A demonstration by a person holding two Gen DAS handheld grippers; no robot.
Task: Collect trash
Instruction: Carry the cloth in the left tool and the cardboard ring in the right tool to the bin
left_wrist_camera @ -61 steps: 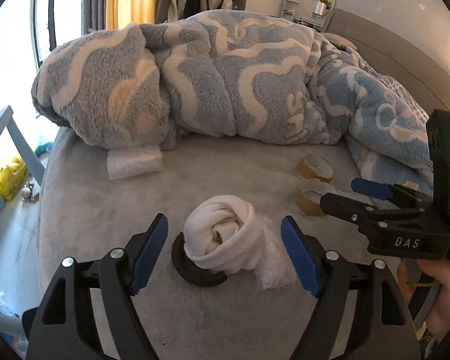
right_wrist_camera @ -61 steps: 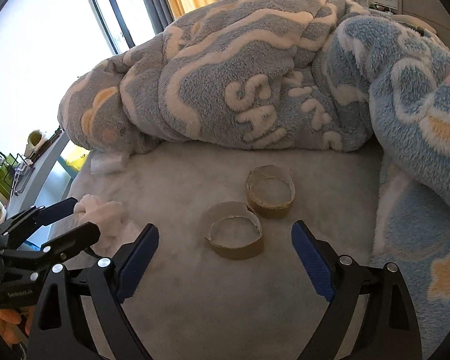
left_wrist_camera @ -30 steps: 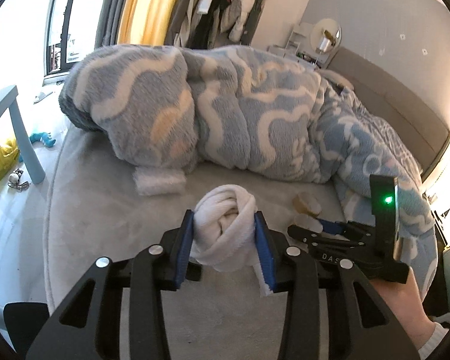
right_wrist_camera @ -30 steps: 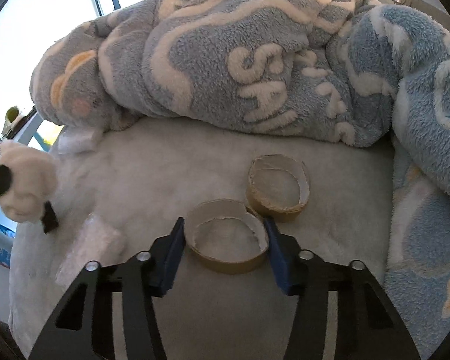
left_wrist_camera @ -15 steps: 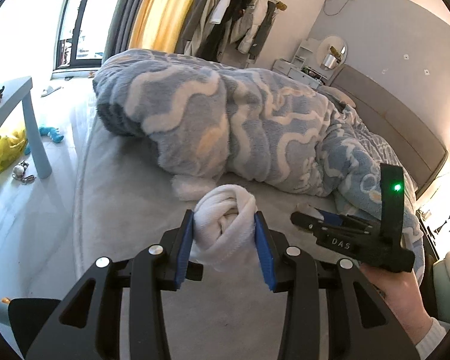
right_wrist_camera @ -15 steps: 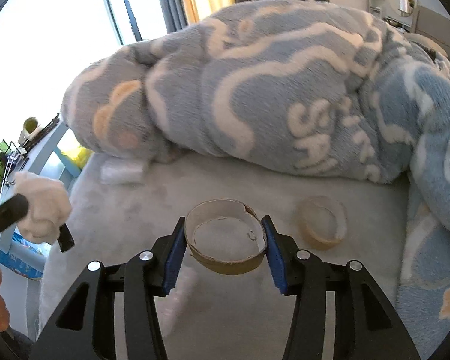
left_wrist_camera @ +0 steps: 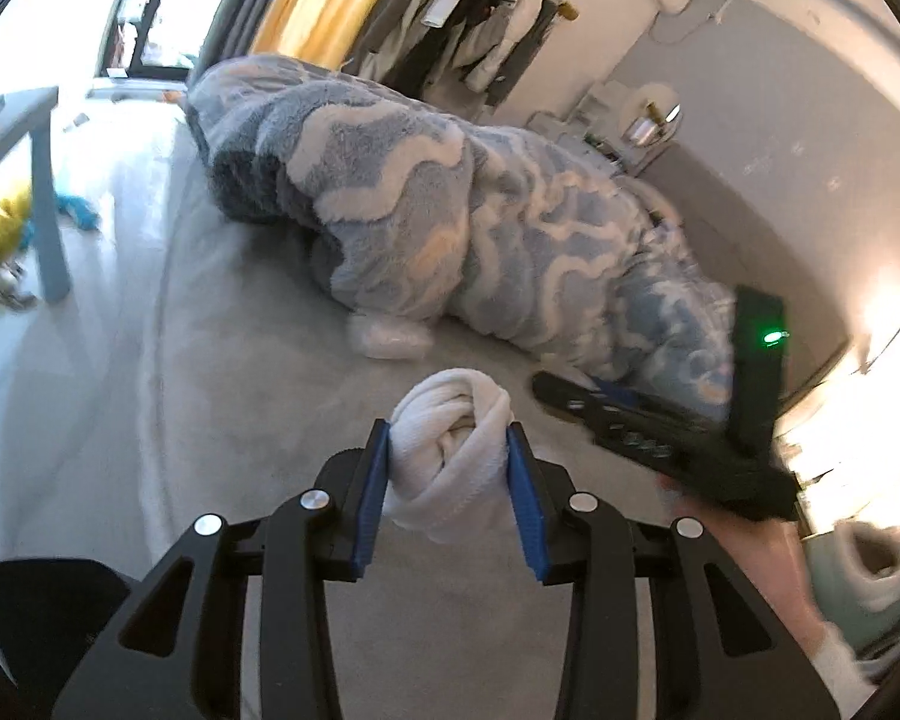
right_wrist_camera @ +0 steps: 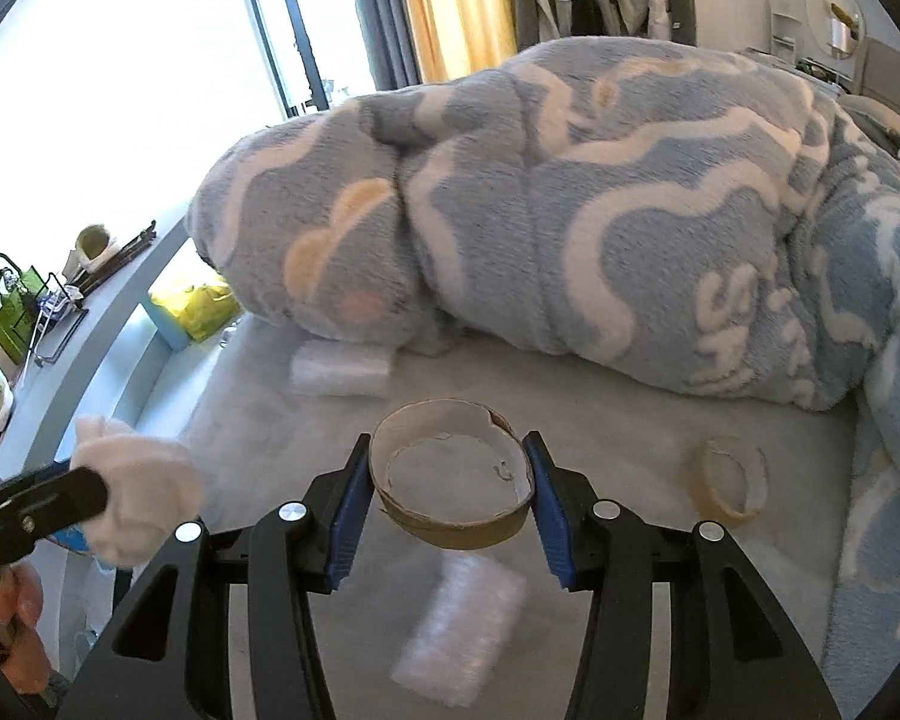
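Above the bed: both grippers now hang clear of the grey bed cover (left_wrist_camera: pixel 150 420), each carrying a piece of rubbish.
Left gripper (left_wrist_camera: pixel 450 468): its blue pads are pinching a rolled white cloth bundle (left_wrist_camera: pixel 450 450), seen low in the centre of the left wrist view; two seconds ago the pads stood spread around it while it lay on the cover.
Right gripper (right_wrist_camera: pixel 447 480): pressed in on a brown cardboard tape ring (right_wrist_camera: pixel 450 480), low centre of the right wrist view, slightly squashed to an oval; a second ago that ring was clamped but on the cover.
What changed: both pieces went from lying to lifted, and both views have swung up toward the window and curtains, with some blur.
Left behind: a second cardboard ring (right_wrist_camera: pixel 729 480) at the lower right of the right view; a bubble-wrap piece (right_wrist_camera: pixel 459 642) blurred beneath the right gripper; a white wrapped packet (right_wrist_camera: pixel 339 366) tucked against the fleece blanket (right_wrist_camera: pixel 570 210) at centre left.
Meaning for the task: I'd judge two pickups are done and a carry to some bin comes next. No bin shows in either view, so I can't say where they go.
Progress: roughly partway, since at least three bits wait on the bed.
Risk: the thin ring could buckle or slip if squeezed harder.
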